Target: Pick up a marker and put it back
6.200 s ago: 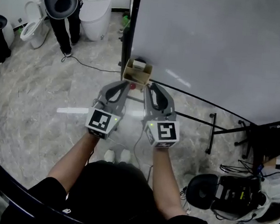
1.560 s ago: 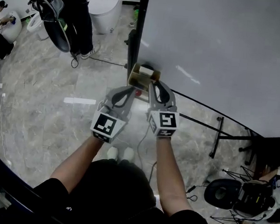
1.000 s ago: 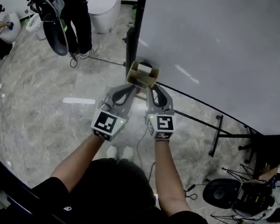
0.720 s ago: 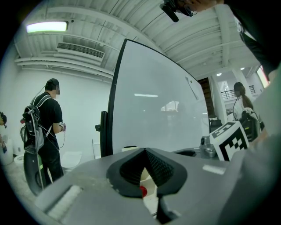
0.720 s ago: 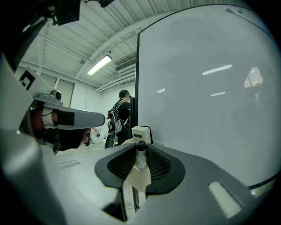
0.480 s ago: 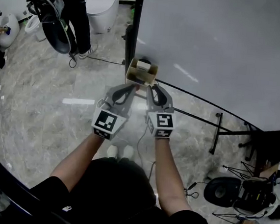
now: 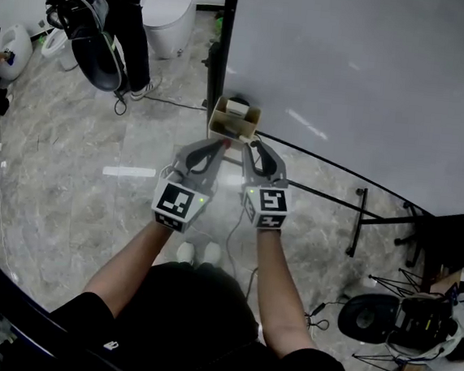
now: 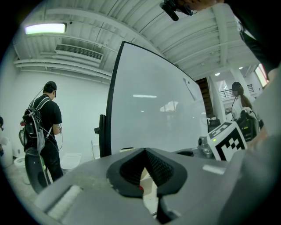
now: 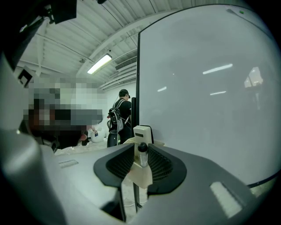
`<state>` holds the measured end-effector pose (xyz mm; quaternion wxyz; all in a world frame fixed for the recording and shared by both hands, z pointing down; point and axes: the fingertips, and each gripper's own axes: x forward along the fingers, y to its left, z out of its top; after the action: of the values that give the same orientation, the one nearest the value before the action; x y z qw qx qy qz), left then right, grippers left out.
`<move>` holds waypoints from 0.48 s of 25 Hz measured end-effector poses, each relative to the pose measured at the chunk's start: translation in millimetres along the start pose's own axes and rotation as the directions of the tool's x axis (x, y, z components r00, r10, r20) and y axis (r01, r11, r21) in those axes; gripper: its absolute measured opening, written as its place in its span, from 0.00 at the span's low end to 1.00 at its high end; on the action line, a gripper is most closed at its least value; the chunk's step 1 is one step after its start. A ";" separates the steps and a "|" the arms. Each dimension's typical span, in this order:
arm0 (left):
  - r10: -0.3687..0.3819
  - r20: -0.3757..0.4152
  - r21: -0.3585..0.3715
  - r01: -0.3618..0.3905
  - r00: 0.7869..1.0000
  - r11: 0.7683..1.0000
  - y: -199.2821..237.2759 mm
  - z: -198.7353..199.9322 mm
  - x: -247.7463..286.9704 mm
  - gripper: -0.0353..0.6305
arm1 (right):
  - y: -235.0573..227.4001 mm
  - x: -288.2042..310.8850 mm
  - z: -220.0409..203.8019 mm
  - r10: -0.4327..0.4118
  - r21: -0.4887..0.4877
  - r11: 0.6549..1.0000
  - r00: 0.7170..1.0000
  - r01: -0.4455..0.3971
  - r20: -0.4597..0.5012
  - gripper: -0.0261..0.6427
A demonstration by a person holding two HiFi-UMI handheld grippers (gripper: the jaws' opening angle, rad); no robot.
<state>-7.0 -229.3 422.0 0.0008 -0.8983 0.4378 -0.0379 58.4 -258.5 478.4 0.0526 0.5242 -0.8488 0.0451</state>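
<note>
Nearly done, it seems: the black-capped clear marker (image 9: pixel 142 154) stands in the brown cardboard box (image 7: pixel 229 129) between the right gripper's (image 9: pixel 141 150) loose jaws, which have just been opening; the left gripper (image 8: pixel 145 154) is closed, empty.

black short sleeves (image 7: pixel 96 313) at the bottom of the frame. the left gripper (image 7: pixel 218 144) and right gripper (image 7: pixel 250 147) are grey, with black ribbed pads (image 8: pixel 160 168) and white cubes (image 7: pixel 267 206) bearing black square markers.
</note>
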 end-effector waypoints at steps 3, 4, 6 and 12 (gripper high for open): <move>-0.002 0.002 0.002 0.002 1.000 1.000 -2.2 1.0 -2.6 0.06 | 1.0 -4.9 2.9 -0.006 -0.002 1.000 1.000 0.006 0.007 0.19; -0.003 0.003 0.003 0.003 1.000 1.000 -3.3 1.7 -3.6 0.06 | 1.3 -6.8 4.4 -0.009 -0.004 1.000 1.000 0.009 0.010 0.19; -0.007 0.009 0.004 0.007 1.000 1.000 -5.2 3.5 -5.3 0.06 | 2.2 -10.5 7.6 -0.017 -0.008 1.000 1.000 0.017 0.017 0.19; -0.014 0.026 -0.008 0.015 1.000 1.000 -9.0 8.7 -11.8 0.06 | 11.5 -26.4 24.6 -0.030 -0.008 0.999 0.998 0.031 0.055 0.19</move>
<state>-6.6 -214.8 412.8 0.0027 -0.9018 0.4314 -0.0246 58.9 -233.2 450.1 0.0323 0.5378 -0.8420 0.0262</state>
